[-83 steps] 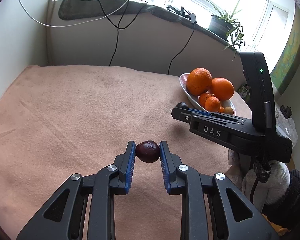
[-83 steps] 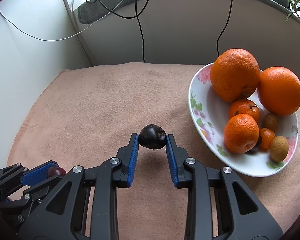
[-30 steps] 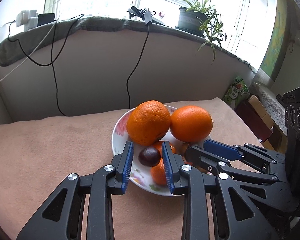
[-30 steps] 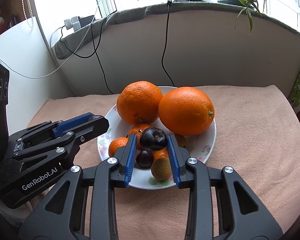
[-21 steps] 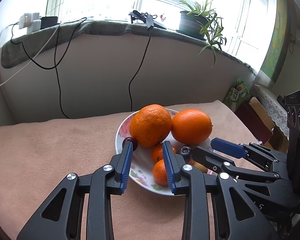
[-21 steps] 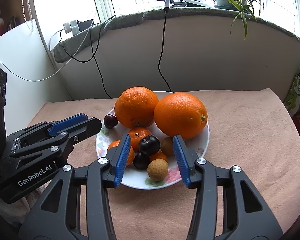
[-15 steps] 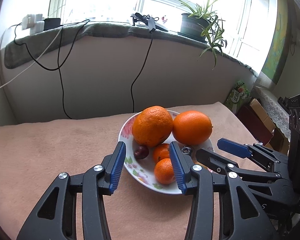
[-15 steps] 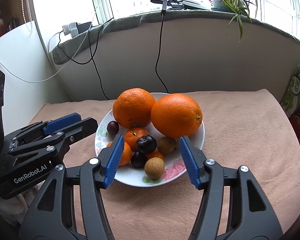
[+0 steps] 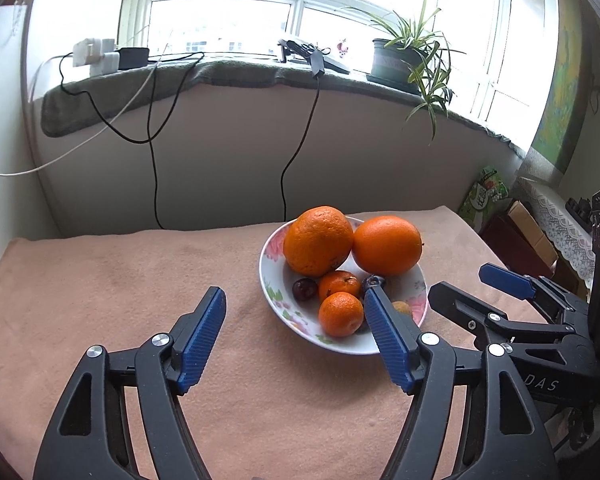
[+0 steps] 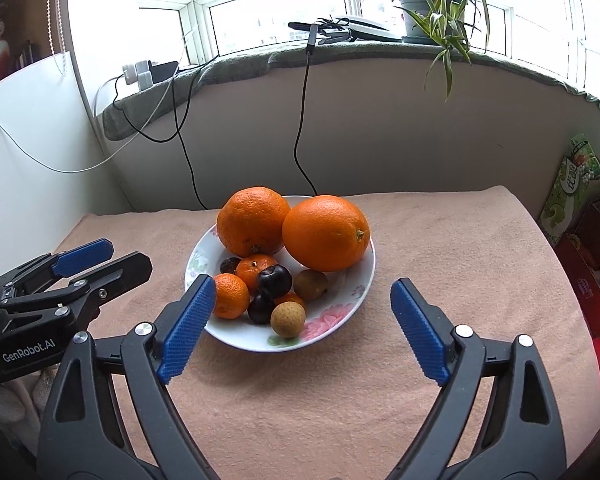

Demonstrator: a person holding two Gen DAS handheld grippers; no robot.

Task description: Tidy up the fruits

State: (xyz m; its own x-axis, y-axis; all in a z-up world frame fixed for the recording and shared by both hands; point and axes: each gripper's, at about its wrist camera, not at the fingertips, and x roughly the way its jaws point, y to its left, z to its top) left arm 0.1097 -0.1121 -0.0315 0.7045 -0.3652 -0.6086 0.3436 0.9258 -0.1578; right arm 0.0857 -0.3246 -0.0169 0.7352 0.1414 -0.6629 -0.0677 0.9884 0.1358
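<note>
A white flowered plate [image 10: 340, 312] [image 9: 270, 280] on the peach cloth holds two big oranges [image 10: 325, 233] [image 9: 318, 241], small mandarins [image 10: 231, 296] [image 9: 340, 314], dark plums [image 10: 275, 281] [image 9: 304, 289] and a tan round fruit [image 10: 287, 319]. My right gripper [image 10: 302, 292] hangs in front of the plate, its jaws opening wide with nothing pressed between the pads. My left gripper [image 9: 294, 302] is at the plate's near-left side, jaws opening too, and empty. Each gripper shows in the other's view, the left gripper [image 10: 100, 264] at left and the right gripper [image 9: 472, 296] at right.
The peach cloth [image 10: 440, 264] covers the table up to a grey wall with hanging cables [image 10: 300, 128]. A potted plant [image 10: 432, 4] stands on the windowsill. Boxes and a green bag [image 10: 572, 188] lie beyond the table's right edge.
Both grippers carried dark plums to the plate, opened and dropped them among the fruit. Both have since drawn back and a little up, with their jaws spreading wider.
</note>
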